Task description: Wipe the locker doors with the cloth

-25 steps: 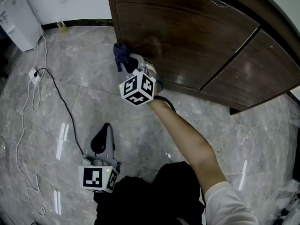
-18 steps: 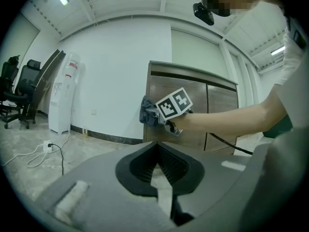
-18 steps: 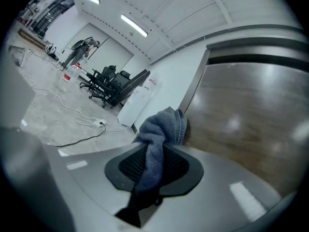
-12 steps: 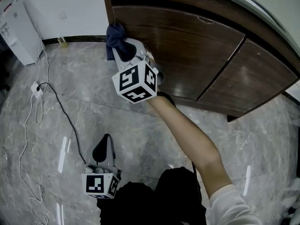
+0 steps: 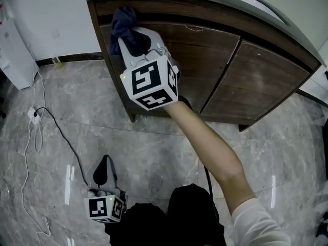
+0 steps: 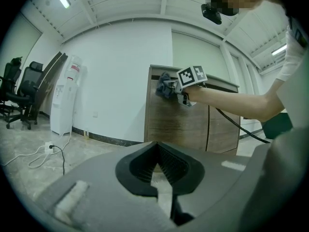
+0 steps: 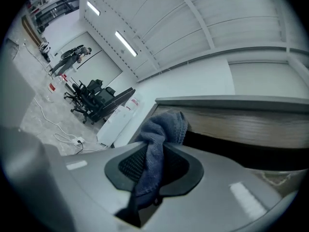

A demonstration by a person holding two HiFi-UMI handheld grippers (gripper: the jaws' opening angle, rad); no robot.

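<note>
Grey marbled floor (image 5: 154,132) fills the lower two thirds of the head view.

Brown wooden locker (image 5: 215,14) runs across the top of the frame, upper centre to right edge. It has a grey top and two doors: left door (image 5: 205,60) and right door (image 5: 261,81), both closed.

A bare forearm (image 5: 205,142) with a white sleeve reaches from lower right up to the frame's upper centre.

White water dispenser (image 5: 13,50) stands at the upper left edge, against the wall.

Right tongs (image 5: 127,32), upper centre-left, marker cube facing the camera. In the right gripper view the right tongs (image 7: 152,170) are clamped on the cloth (image 7: 157,149). Its bunched end sticks out past the tips, by the locker's top edge.

Left tongs (image 5: 105,168), lower left, low over the floor and well apart from the locker. In the left gripper view the left tongs (image 6: 157,170) have their tips drawn together with nothing between them.

Dark blue cloth (image 5: 122,20), upper left of the head view, lies against the top left corner of the left door.

Power strip (image 5: 34,115) and black cable (image 5: 61,137) lie on the floor at the left.
</note>
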